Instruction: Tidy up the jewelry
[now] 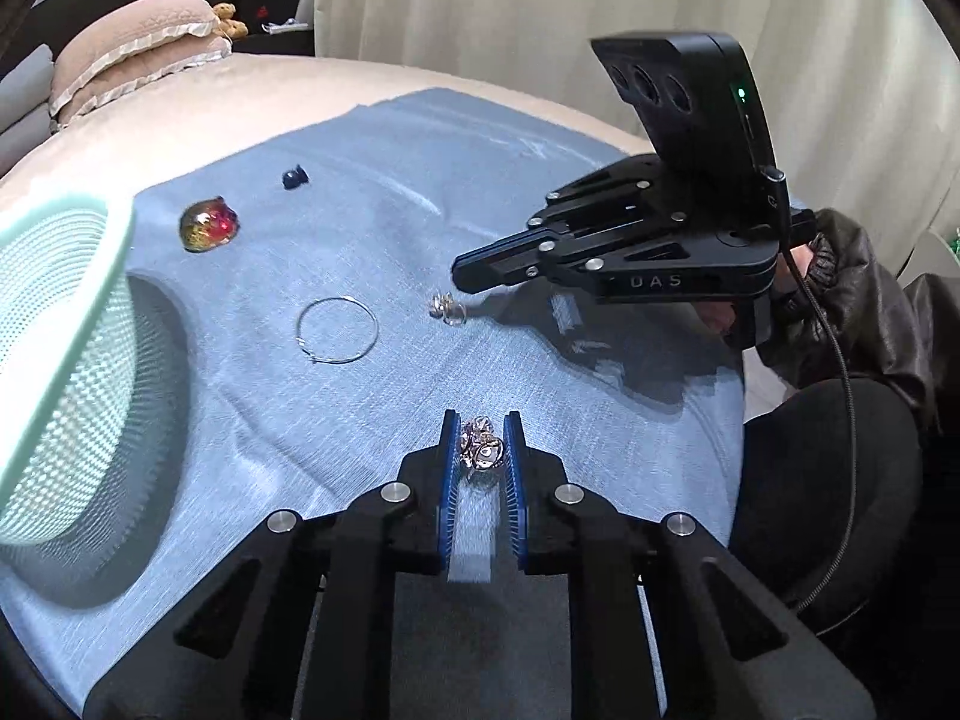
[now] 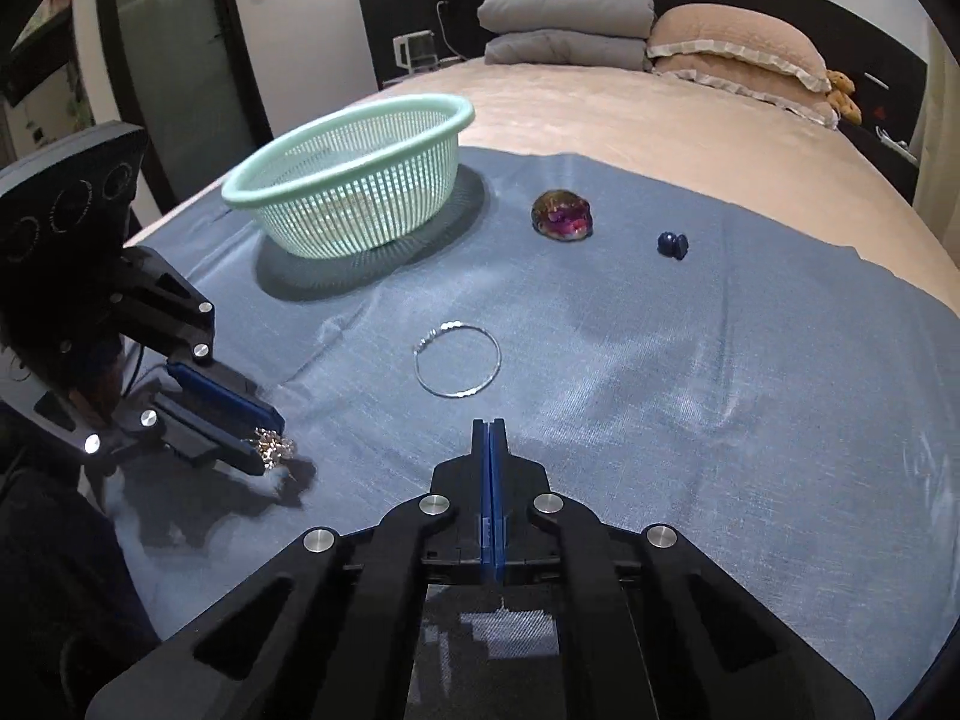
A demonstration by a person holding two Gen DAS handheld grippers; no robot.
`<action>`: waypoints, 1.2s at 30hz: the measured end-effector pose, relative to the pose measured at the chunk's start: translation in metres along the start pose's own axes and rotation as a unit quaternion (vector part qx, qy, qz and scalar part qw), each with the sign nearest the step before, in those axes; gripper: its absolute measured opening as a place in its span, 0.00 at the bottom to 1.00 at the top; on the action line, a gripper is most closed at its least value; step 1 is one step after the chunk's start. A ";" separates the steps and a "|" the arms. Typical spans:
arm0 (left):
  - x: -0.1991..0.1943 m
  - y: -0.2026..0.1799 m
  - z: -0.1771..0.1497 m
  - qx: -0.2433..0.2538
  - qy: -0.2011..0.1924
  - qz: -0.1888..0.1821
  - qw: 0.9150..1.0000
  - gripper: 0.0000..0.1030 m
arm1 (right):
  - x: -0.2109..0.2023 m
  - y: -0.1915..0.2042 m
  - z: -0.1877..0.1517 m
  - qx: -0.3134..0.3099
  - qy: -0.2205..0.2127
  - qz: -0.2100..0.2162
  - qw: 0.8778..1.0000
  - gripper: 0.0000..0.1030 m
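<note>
Two tools are over the blue cloth point(image 2: 660, 396) spread on the bed point(image 2: 600, 114). The left tool point(image 1: 480, 450) is narrowed onto a silvery jewelry cluster point(image 1: 480, 450), which is pinched between its blue pads point(image 1: 447, 480); from the right wrist view the same cluster point(image 2: 273, 447) is seen at the tips at about 9 o'clock, just above the cloth. The right tool point(image 2: 489, 438) is pressed fully together and nothing is seen held in it; a small silver piece point(image 1: 449, 307) lies just beyond its tip, apparently missed. The green basket point(image 2: 354, 180) stands at 11 o'clock of the right view, with the hoop point(image 2: 457, 360) at 12, the iridescent stone point(image 2: 563, 215) at 1 and a dark bead point(image 2: 672, 243) beyond. The cluster should be lifted gently, kept pinched, and carried over the basket rim before release; the right tool is best reopened and realigned astride the missed piece. Both tools are pitched downward toward the cloth, each held by a hand in a dark sleeve point(image 1: 864, 300)
</note>
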State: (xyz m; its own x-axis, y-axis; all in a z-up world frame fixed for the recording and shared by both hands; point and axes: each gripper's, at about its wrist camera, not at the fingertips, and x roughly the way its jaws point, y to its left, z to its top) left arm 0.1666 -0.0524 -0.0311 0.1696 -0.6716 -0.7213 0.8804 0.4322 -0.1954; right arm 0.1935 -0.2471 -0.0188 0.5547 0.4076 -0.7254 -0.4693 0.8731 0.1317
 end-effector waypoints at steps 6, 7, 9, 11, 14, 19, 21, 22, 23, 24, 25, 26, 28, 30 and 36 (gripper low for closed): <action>-0.039 0.013 -0.002 -0.027 -0.054 -0.014 0.998 0.15 | -0.018 -0.002 0.006 0.016 -0.028 0.001 0.999 0.01; -0.043 0.017 -0.003 -0.036 -0.059 -0.018 0.997 0.15 | -0.018 -0.002 0.006 0.017 -0.029 -0.002 0.999 0.01; -0.051 0.023 -0.007 -0.052 -0.071 -0.028 0.996 0.15 | -0.016 -0.001 0.007 0.020 -0.027 0.001 0.999 0.01; -0.055 0.029 -0.011 -0.064 -0.081 -0.036 0.994 0.15 | -0.013 0.002 0.007 0.017 -0.020 -0.003 1.000 0.01; -0.052 0.037 -0.014 -0.070 -0.063 0.000 0.996 0.15 | -0.009 0.003 0.005 0.016 -0.014 -0.002 1.000 0.04; -0.053 0.048 -0.021 -0.069 -0.035 0.054 0.996 0.46 | -0.003 -0.002 0.003 0.021 -0.009 -0.002 1.000 0.04; -0.061 0.049 -0.024 -0.065 -0.044 0.064 0.995 0.56 | -0.001 -0.004 0.003 0.022 -0.008 -0.004 1.000 0.04; -0.063 0.050 -0.026 -0.067 -0.044 0.065 0.995 0.56 | -0.001 -0.004 0.003 0.022 -0.008 -0.006 1.000 0.04; -0.063 0.050 -0.028 -0.069 -0.041 0.064 0.995 0.56 | 0.001 -0.004 0.003 0.022 -0.005 -0.006 1.000 0.04; -0.062 0.049 -0.029 -0.067 -0.037 0.062 0.995 0.56 | 0.002 -0.005 0.003 0.023 -0.004 -0.008 1.000 0.05; -0.060 0.046 -0.030 -0.059 -0.032 0.063 0.996 0.56 | 0.004 -0.006 0.002 0.025 -0.002 -0.009 1.000 0.05; -0.059 0.042 -0.034 -0.049 -0.026 0.067 0.996 0.56 | 0.007 -0.007 0.002 0.027 0.002 -0.012 1.000 0.05; -0.052 0.033 -0.035 -0.027 -0.010 0.075 0.997 0.56 | 0.012 -0.008 0.000 0.031 0.010 -0.014 0.999 0.05; -0.044 0.028 -0.035 -0.014 0.006 0.085 0.996 0.56 | 0.018 -0.007 -0.001 0.030 0.020 -0.013 0.999 0.06; -0.032 0.035 -0.033 -0.013 0.027 0.074 0.997 0.47 | 0.024 -0.004 -0.002 0.019 0.022 -0.021 0.999 0.28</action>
State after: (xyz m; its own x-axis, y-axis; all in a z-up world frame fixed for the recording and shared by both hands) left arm 0.1773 0.0047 -0.0367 0.2716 -0.5660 -0.7783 0.8354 0.5402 -0.1013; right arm 0.2069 -0.2414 -0.0380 0.5421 0.3594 -0.7596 -0.4199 0.8988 0.1257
